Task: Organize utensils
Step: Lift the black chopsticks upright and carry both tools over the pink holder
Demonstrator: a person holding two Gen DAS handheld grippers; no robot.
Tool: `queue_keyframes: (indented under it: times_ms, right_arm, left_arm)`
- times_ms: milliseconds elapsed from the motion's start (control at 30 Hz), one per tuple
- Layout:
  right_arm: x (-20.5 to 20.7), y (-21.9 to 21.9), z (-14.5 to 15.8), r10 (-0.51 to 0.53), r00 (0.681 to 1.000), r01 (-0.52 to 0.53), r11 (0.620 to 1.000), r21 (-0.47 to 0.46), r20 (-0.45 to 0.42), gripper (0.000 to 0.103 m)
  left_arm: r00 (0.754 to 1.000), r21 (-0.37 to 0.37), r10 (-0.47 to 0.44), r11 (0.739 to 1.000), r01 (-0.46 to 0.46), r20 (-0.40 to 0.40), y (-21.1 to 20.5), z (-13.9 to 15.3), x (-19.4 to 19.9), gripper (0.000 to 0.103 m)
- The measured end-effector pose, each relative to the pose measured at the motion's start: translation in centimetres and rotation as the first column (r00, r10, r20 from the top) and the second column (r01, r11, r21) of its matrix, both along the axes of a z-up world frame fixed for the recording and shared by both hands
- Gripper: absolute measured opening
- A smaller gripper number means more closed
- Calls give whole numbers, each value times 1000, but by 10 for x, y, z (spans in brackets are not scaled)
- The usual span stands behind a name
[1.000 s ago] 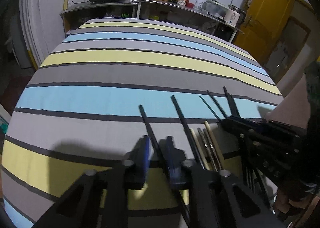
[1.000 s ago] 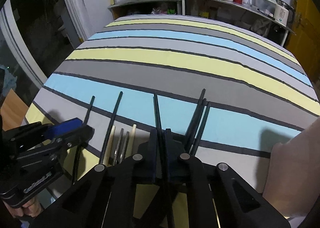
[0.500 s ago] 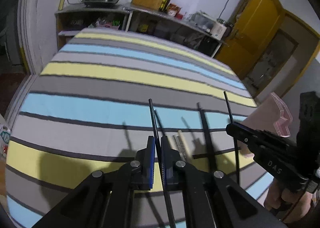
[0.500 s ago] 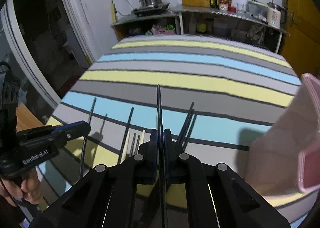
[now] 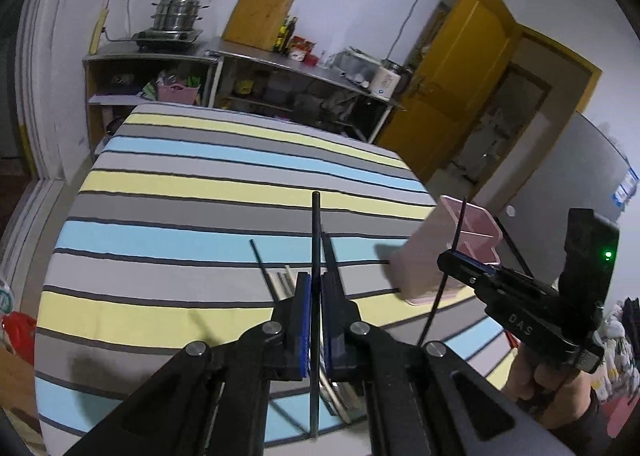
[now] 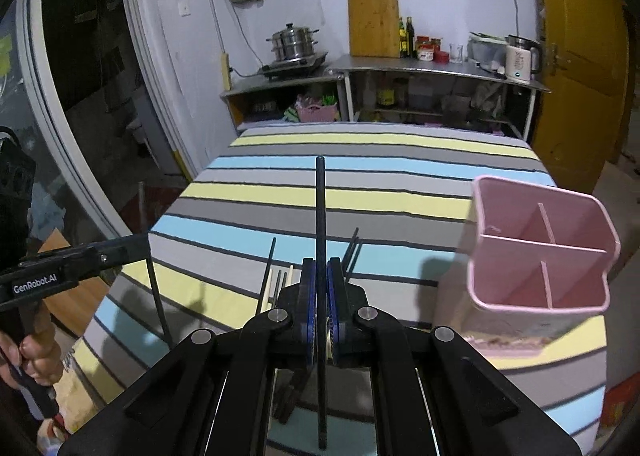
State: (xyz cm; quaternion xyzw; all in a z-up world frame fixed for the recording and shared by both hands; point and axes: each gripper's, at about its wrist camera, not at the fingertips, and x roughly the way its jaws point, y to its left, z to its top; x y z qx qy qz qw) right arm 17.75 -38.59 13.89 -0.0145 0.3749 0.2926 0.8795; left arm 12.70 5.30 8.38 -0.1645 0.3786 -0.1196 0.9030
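My left gripper [image 5: 315, 280] is shut on a black chopstick [image 5: 316, 223], held well above the striped table. My right gripper [image 6: 321, 268] is shut on another black chopstick [image 6: 320, 199], also lifted. The right gripper also shows in the left wrist view [image 5: 448, 256] with its chopstick [image 5: 444, 276] crossing the front of the pink holder. The pink divided utensil holder [image 6: 540, 252] stands at the table's right side and also shows in the left wrist view [image 5: 452, 240]. Several chopsticks, black and pale, [image 6: 276, 280] still lie on the cloth below the grippers.
The striped tablecloth [image 6: 380, 191] covers the table. Behind it stand metal shelves with a steamer pot [image 6: 294, 43], a cutting board [image 6: 374, 23], bottles and a kettle [image 6: 518, 61]. A yellow door [image 6: 580, 55] is at the right.
Both grippers rose from the table, each lifting a black chopstick. The left gripper closed on its chopstick. The pink holder came into view at the right.
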Motion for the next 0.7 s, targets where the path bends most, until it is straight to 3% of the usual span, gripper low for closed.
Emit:
queue_keyframes:
  times_ms: [333,700]
  right_arm:
    - [-13,-31,27,-53,997,51,998,39,46,6]
    - [-16,-72,74,-132,984,121,988,91,121,6]
  left_arm:
    - [996,-7,-70,997,71,60,-22,38,-7,4]
    - [978,-12,-162,986,165,130,-70,83,25,4]
